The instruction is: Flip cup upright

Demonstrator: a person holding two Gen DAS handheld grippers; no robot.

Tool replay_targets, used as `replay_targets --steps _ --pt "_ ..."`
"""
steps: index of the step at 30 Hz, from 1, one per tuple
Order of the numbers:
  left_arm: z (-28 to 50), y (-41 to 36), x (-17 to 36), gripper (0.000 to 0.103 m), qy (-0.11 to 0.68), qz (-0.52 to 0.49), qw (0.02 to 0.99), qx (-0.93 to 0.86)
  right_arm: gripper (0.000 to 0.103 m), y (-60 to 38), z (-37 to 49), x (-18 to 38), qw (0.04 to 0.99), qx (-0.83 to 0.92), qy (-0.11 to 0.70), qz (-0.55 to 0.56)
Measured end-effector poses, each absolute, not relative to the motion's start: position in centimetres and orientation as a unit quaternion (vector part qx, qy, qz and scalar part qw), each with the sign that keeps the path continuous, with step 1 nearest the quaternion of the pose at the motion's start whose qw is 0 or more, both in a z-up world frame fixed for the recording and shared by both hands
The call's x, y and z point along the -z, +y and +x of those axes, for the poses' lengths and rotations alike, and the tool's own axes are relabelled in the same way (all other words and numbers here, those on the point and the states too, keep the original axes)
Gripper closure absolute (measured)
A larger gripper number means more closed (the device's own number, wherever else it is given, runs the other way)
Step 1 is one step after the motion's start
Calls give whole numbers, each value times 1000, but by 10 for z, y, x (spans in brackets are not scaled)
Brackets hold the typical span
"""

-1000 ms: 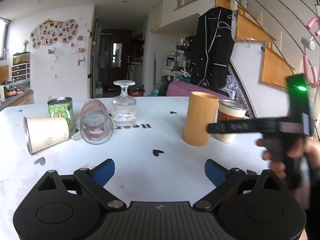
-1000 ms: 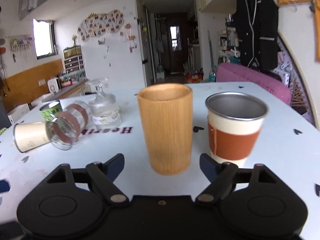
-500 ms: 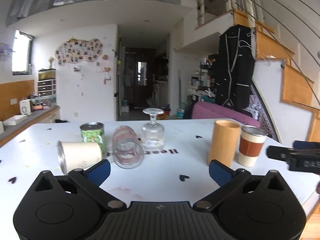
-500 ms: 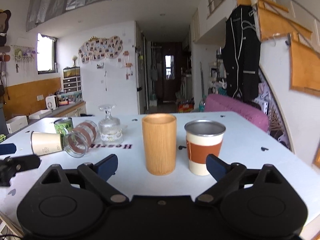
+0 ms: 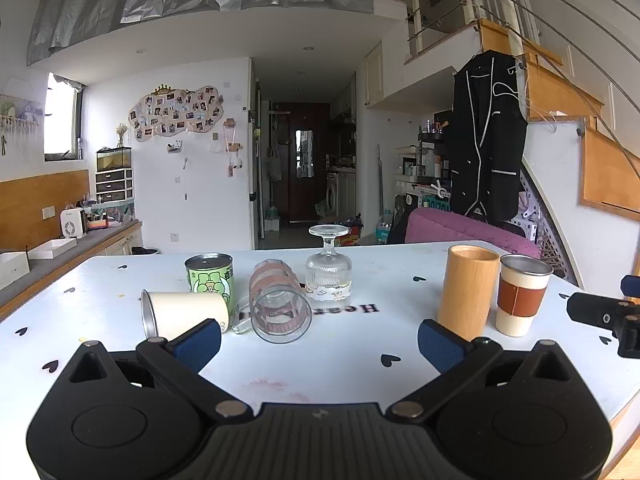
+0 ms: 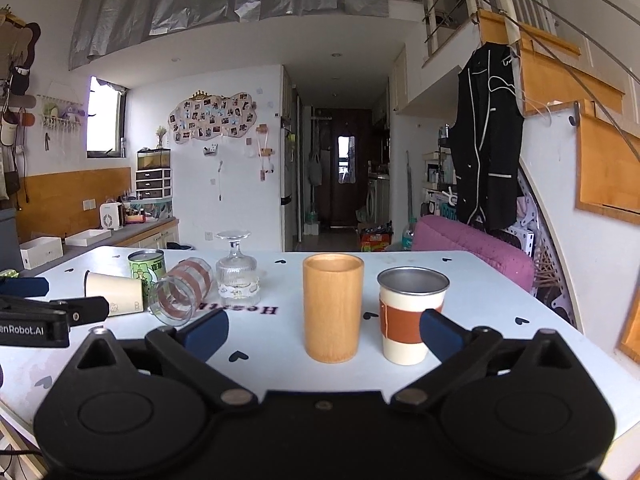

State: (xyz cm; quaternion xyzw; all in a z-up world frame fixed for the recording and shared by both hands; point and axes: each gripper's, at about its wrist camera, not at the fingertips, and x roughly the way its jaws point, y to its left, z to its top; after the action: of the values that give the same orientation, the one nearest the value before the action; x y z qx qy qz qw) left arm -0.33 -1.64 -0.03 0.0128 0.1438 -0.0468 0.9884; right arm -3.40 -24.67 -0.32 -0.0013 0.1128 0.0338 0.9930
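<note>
On the white table [image 5: 344,364] a striped clear glass [image 5: 278,300] and a cream cup [image 5: 184,314] lie on their sides. A stemmed glass [image 5: 329,270] and a green can-like cup [image 5: 209,278] stand upside down. A wooden cup [image 5: 467,292] and a steel cup with a brown sleeve [image 5: 522,294] stand upright. My left gripper [image 5: 318,340] is open and empty, held back from the lying cups. My right gripper [image 6: 324,330] is open and empty, in front of the wooden cup [image 6: 332,306] and the sleeved cup [image 6: 412,314]. The lying glass [image 6: 180,294] shows at its left.
The right gripper's body [image 5: 604,316] shows at the right edge of the left wrist view. The left gripper's body [image 6: 40,316] shows at the left edge of the right wrist view. A purple sofa [image 5: 460,228] stands behind the table. The table's right edge [image 6: 568,328] is near the sleeved cup.
Both grippers have pulled back and up from the table, so all the cups look smaller and farther. The cups have not moved. Both grippers stay open.
</note>
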Motion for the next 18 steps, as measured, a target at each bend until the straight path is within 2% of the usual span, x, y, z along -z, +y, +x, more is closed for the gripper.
replay_targets --steps 18 --pt "-5 -15 0 0 144 14 988 46 0 -245 -36 2 993 -29 113 -6"
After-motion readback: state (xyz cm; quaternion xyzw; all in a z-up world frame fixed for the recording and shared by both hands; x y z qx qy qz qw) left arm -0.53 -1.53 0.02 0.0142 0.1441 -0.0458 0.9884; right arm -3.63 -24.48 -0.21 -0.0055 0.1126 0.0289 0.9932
